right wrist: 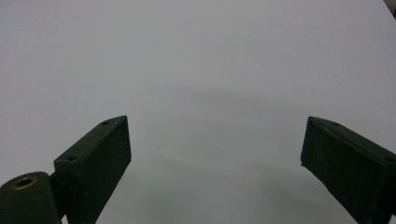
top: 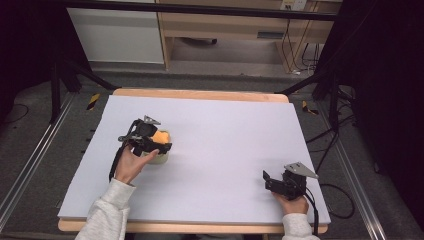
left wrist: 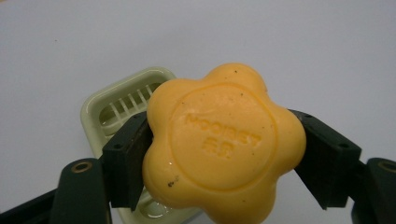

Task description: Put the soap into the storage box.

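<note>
The left gripper [left wrist: 224,154] clamps a flower-shaped bar of soap [left wrist: 224,140], glossy orange-yellow and lobed, with no clear long axis; its flat stamped face, bearing raised lettering inside a ring, turns toward the gripper's camera. Just beneath lies a pale green plastic soap dish [left wrist: 121,105], a rounded rectangle with a slatted floor, its long axis running diagonally away. Both sit toward the left edge of the white table [top: 225,150]. The right gripper [right wrist: 215,158], near the front right corner, stands wide apart over bare surface.
</note>
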The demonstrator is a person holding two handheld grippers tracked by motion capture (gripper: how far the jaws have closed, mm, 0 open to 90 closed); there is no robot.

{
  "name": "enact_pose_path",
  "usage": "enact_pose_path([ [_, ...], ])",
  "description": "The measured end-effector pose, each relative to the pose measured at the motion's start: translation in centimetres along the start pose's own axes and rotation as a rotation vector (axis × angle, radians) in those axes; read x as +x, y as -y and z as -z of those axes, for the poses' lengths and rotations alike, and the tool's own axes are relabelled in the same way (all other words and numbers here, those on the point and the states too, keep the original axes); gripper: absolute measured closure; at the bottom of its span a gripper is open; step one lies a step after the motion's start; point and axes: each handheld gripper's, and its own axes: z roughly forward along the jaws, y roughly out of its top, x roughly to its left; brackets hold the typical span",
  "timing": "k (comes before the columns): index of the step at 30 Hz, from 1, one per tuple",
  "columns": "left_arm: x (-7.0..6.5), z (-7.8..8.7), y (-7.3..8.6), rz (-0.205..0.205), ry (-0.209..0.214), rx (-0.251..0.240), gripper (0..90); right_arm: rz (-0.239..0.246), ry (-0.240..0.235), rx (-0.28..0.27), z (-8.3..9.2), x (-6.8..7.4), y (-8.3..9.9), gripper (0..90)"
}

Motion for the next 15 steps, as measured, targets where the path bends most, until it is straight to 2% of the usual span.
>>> enact_pose_path([
  [15, 1.8, -1.1, 0.3, 0.041, -0.029, 0.009, 26.4, 0.000, 0.003, 0.004, 0.0, 0.0, 0.0, 8.9],
])
